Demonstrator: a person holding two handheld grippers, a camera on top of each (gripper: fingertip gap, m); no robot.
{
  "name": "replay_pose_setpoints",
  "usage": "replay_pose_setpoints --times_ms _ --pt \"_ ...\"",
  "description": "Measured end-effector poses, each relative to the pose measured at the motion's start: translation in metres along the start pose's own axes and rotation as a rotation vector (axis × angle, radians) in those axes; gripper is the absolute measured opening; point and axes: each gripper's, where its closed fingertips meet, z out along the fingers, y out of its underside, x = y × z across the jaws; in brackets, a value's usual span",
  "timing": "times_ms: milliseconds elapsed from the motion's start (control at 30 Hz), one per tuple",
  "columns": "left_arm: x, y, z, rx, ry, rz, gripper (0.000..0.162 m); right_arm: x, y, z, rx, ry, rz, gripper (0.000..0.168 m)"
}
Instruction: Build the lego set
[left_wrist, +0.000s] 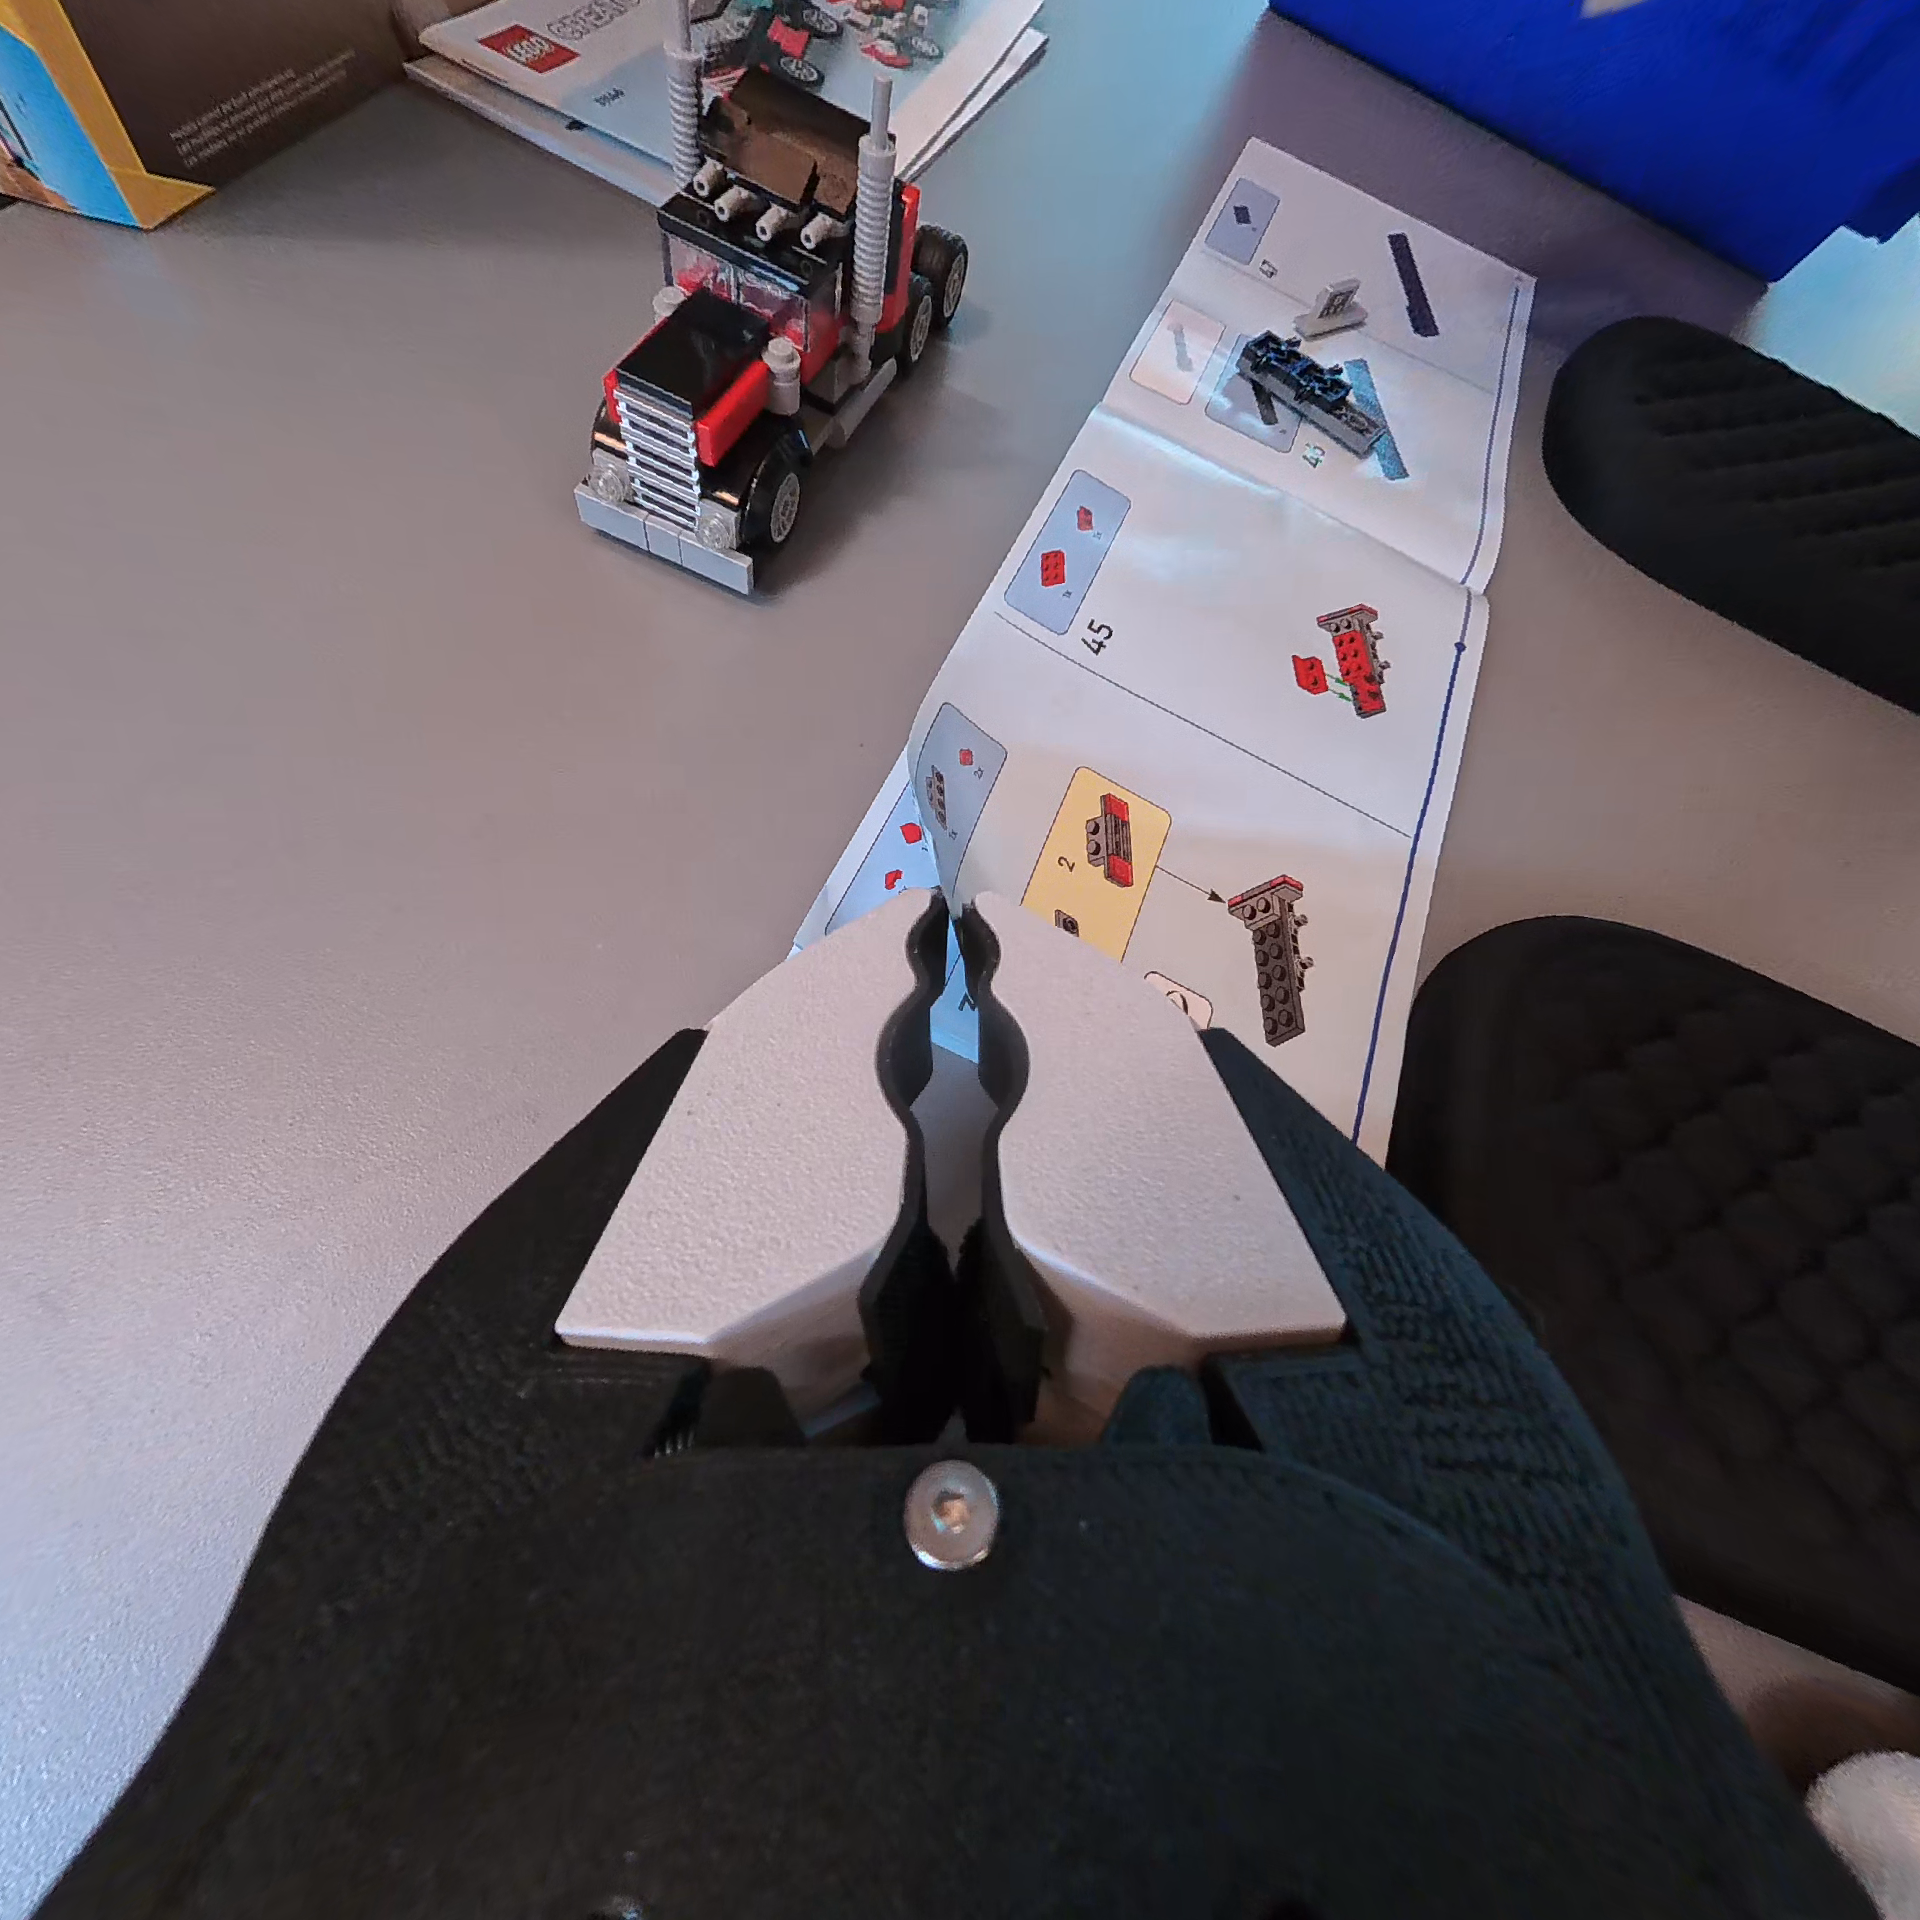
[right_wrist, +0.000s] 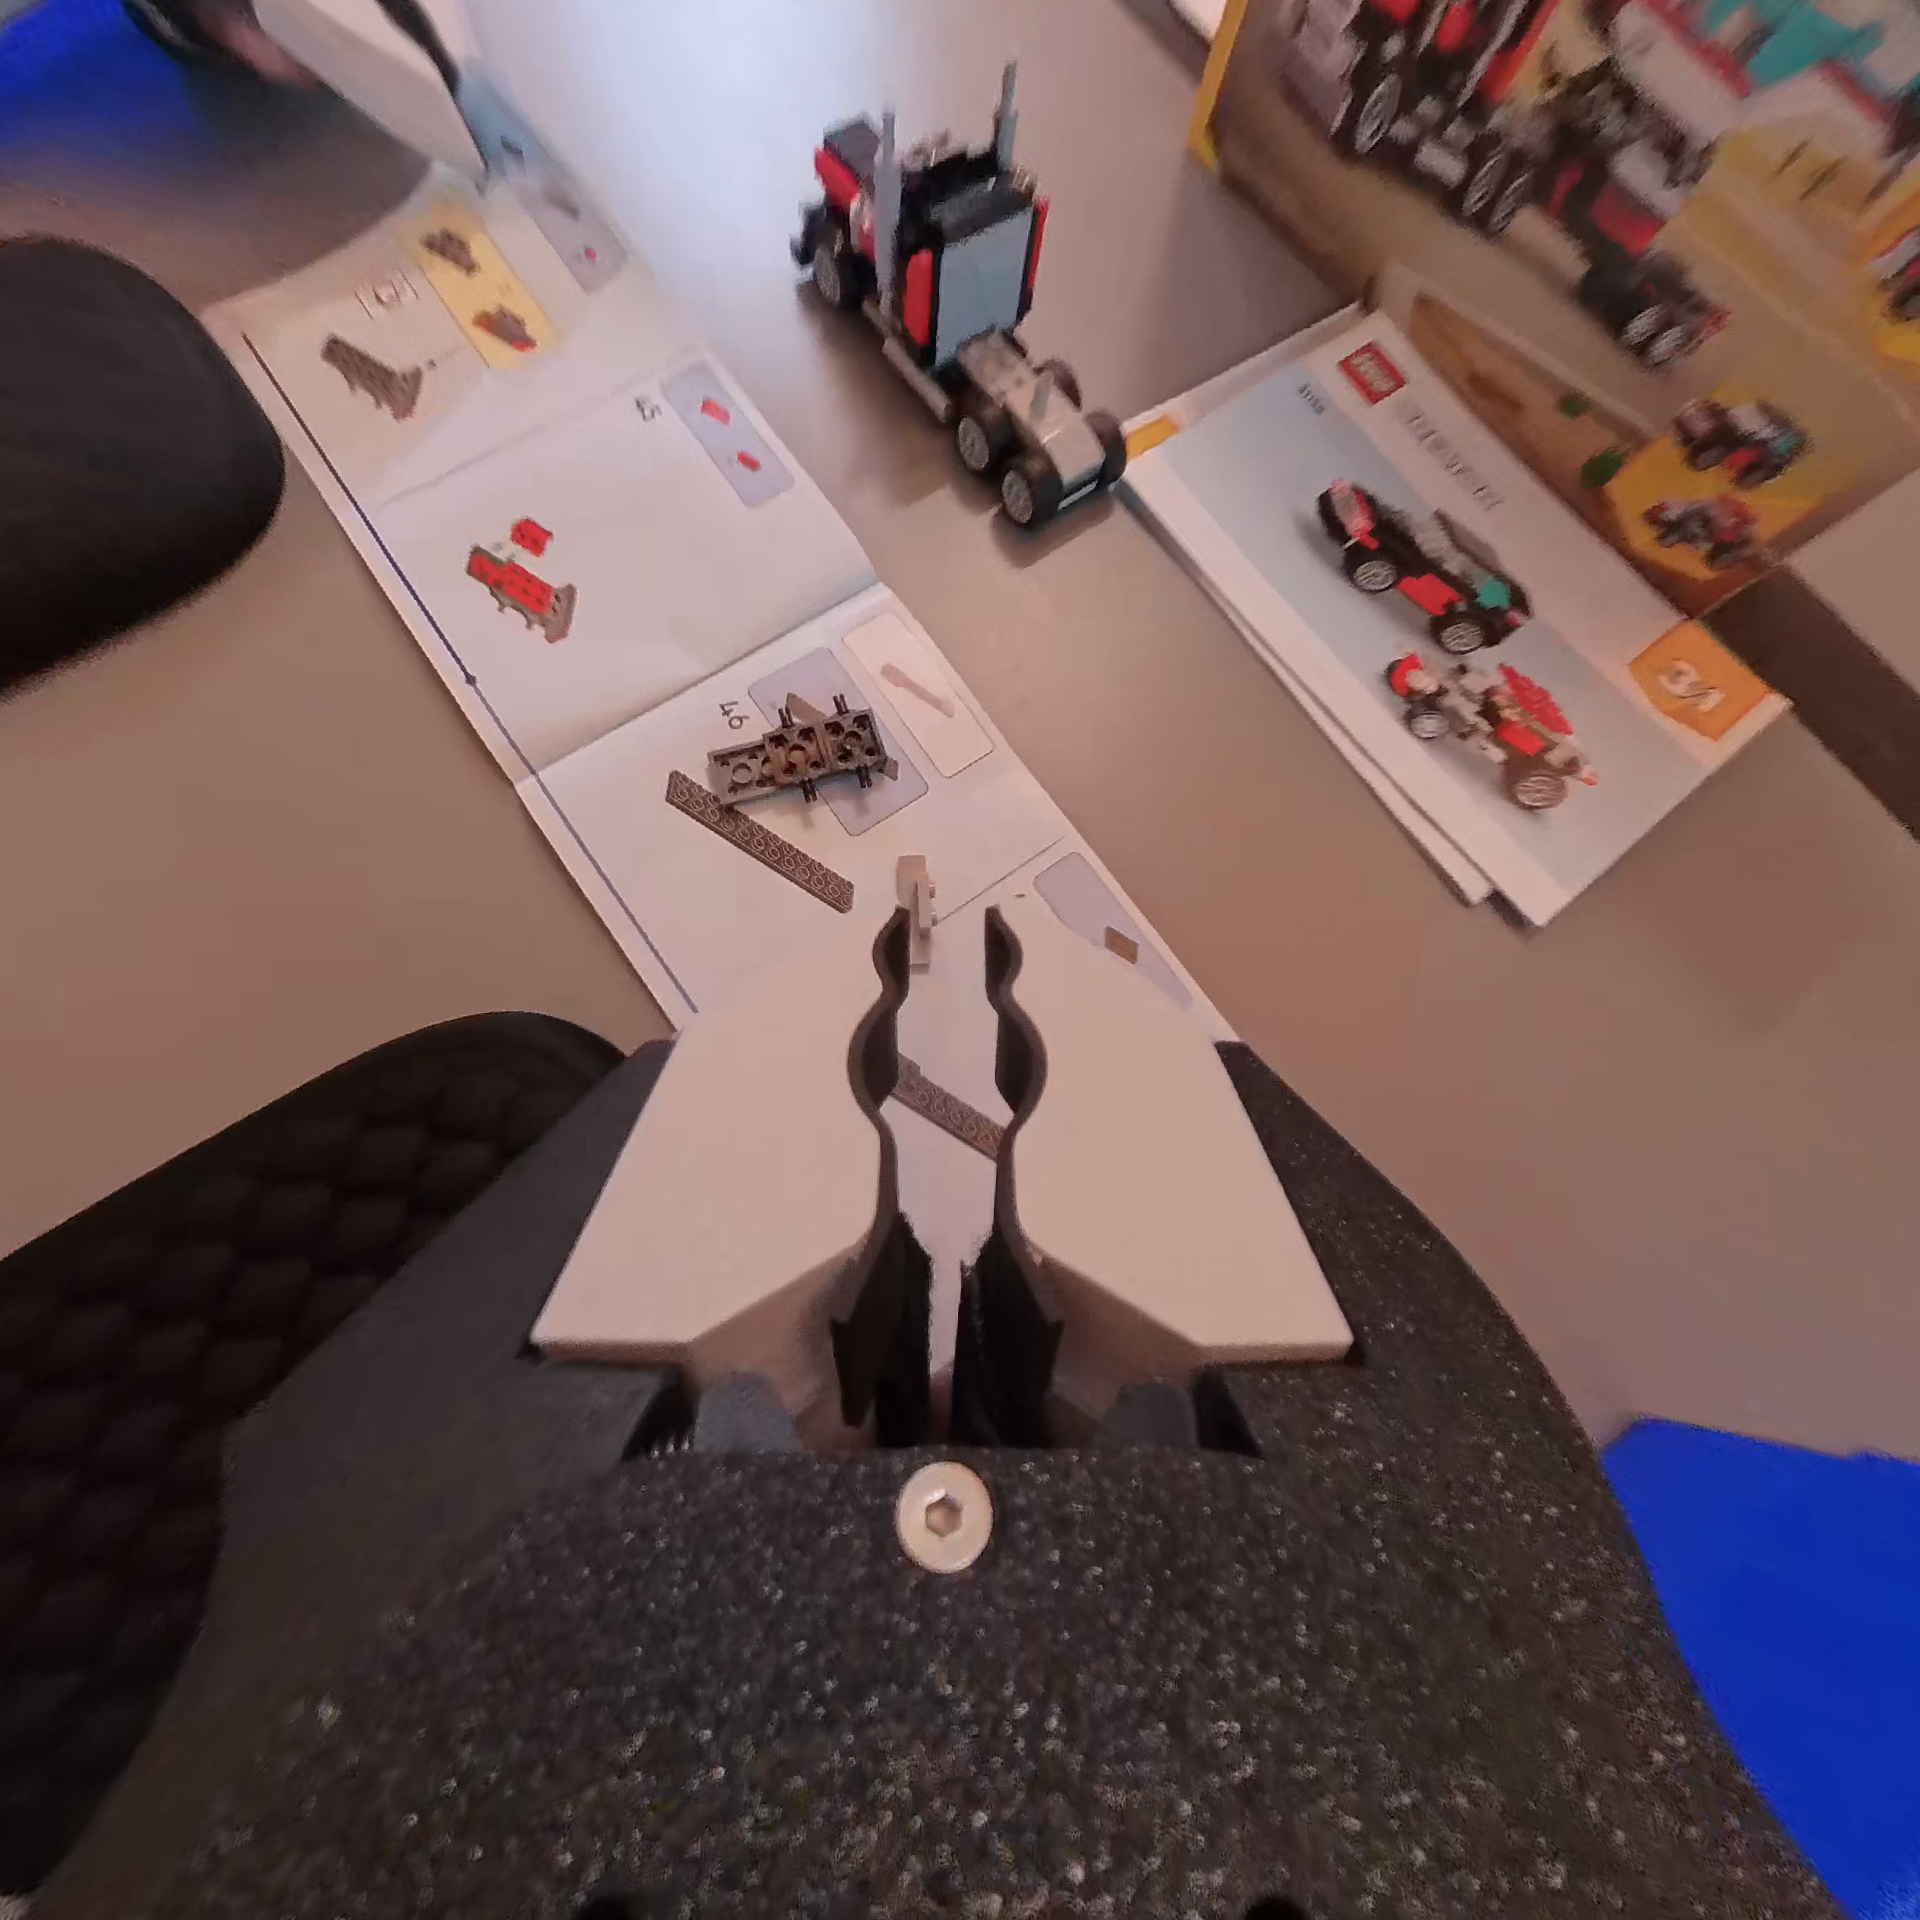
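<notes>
Grey surface (left_wrist: 312, 727) fills our left wrist view, with a box (left_wrist: 104, 114) at its far left corner and closed booklets (left_wrist: 935, 73) beside it. Just right of these stands the truck (left_wrist: 748, 353), red and black with a grey grille, upright on its wheels. Further right the open manual (left_wrist: 1247, 582) lies flat. On its far page we see a dark axle piece (left_wrist: 1299, 379), a small grey bracket (left_wrist: 1335, 307) just beyond it and a long dark plate (left_wrist: 1413, 286) to the right, all loose. Our left claw (left_wrist: 958, 914) is clenched on the curled corner of a manual page, lifting it off the sheet below.

In the right wrist view, somewhat blurred, the manual (right_wrist: 623, 582) runs from the left towards the centre. The axle piece (right_wrist: 800, 758) lies on its near page, with the long plate (right_wrist: 758, 842) just beside it. Our right claw (right_wrist: 943, 920) is released, its fingers apart, over that page, and the grey bracket (right_wrist: 916, 904) sits at the tip of the left finger; whether they touch we cannot tell. The truck (right_wrist: 956, 312) stands beyond, apart from the manual. Right of it lie the booklets (right_wrist: 1455, 623), and the box (right_wrist: 1558, 208) fills the far right.
</notes>
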Motion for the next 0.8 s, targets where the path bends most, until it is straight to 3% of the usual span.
replay_pose_setpoints --times_ms 233,467,600,800 --pt "0.0 0.0 0.0 -0.001 0.002 0.002 0.003 0.015 -0.005 -0.121 0.232 0.081 0.111 0.019" --pt "0.0 0.0 0.0 0.001 -0.002 0.006 0.003 0.066 0.093 -0.271 0.111 0.51 0.289 0.024" --pt "0.003 0.0 0.0 0.0 0.008 0.025 0.003 0.063 0.144 -0.305 0.085 0.573 0.381 0.023" --pt "0.002 0.002 0.001 -0.012 0.011 0.012 0.003 0.059 0.187 -0.298 0.104 0.525 0.439 0.023"
